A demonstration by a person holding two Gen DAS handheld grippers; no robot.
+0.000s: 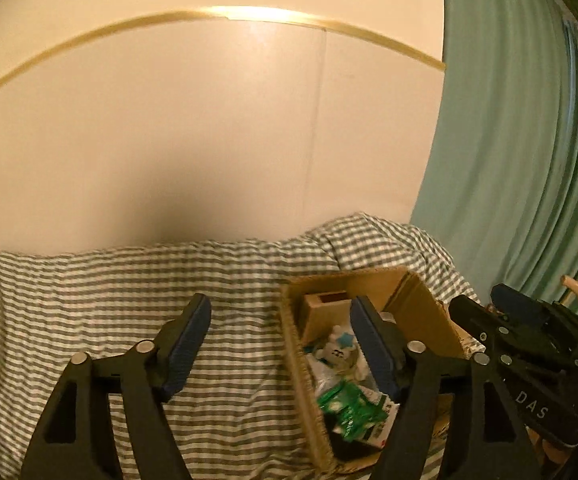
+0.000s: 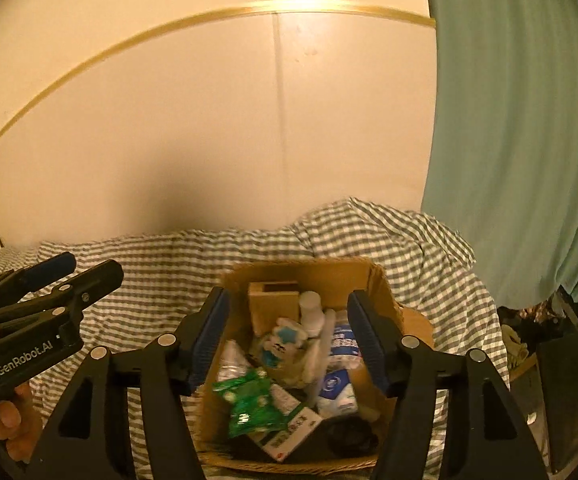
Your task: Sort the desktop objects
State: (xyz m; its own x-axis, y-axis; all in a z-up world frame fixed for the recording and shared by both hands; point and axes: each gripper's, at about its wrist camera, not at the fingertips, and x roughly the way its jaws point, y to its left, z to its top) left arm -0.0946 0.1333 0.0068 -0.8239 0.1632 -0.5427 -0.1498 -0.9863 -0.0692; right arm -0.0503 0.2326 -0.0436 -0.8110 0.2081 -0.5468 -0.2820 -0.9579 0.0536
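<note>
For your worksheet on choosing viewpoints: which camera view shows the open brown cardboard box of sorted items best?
The right wrist view: the brown cardboard box sits centred, its whole opening and contents visible. The left wrist view shows the same box off to the right, partly hidden behind a tool finger.

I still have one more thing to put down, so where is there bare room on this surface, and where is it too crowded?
The checked cloth lies bare from the cardboard box leftward to the wall, under the open left gripper. A narrower bare strip runs behind the box. The box itself is packed with packets and bottles beneath the open right gripper.
</note>
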